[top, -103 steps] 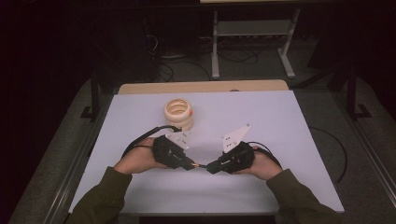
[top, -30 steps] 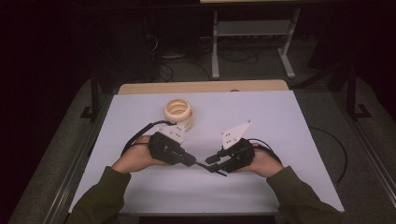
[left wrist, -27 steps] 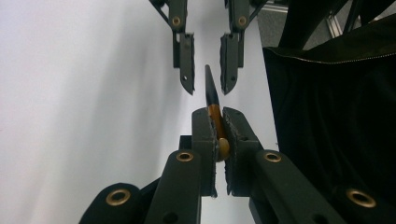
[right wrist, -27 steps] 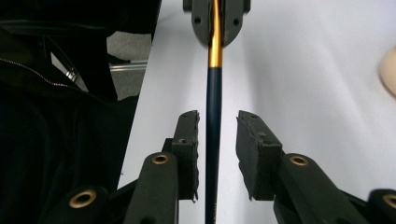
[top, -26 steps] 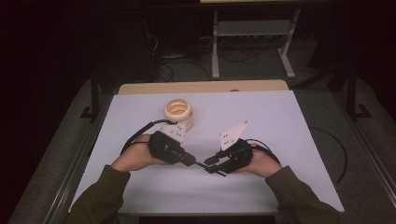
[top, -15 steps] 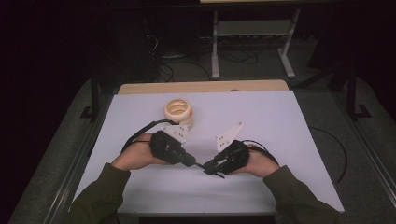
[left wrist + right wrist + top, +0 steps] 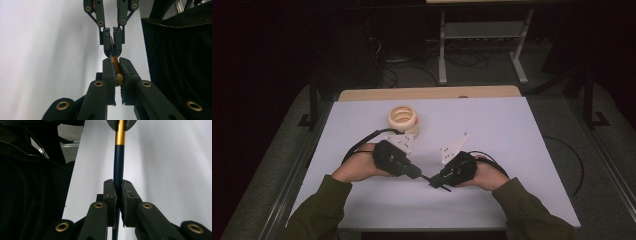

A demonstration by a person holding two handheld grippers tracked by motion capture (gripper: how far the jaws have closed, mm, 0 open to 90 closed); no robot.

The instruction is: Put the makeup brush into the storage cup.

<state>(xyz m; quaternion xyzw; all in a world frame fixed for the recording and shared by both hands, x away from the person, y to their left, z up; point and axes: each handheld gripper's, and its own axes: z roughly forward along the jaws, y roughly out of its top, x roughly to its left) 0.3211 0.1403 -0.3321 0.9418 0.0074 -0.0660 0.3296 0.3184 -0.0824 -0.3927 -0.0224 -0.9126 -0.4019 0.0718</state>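
The left gripper point(image 7: 117, 75) is clamped on the gold end of a slim pen point(image 7: 118, 157), and the right gripper point(image 7: 118, 195) is clamped on its dark blue barrel, so the pen is held between the two, tip to tip, just above the white desk point(image 7: 512, 130) near the middle of its near edge. Each gripper is held in a hand point(image 7: 357, 170), with dark green sleeves entering from the near edge. A cream roll of tape point(image 7: 403, 118) stands toward the far edge, left of centre; its hollow core cannot be seen into.
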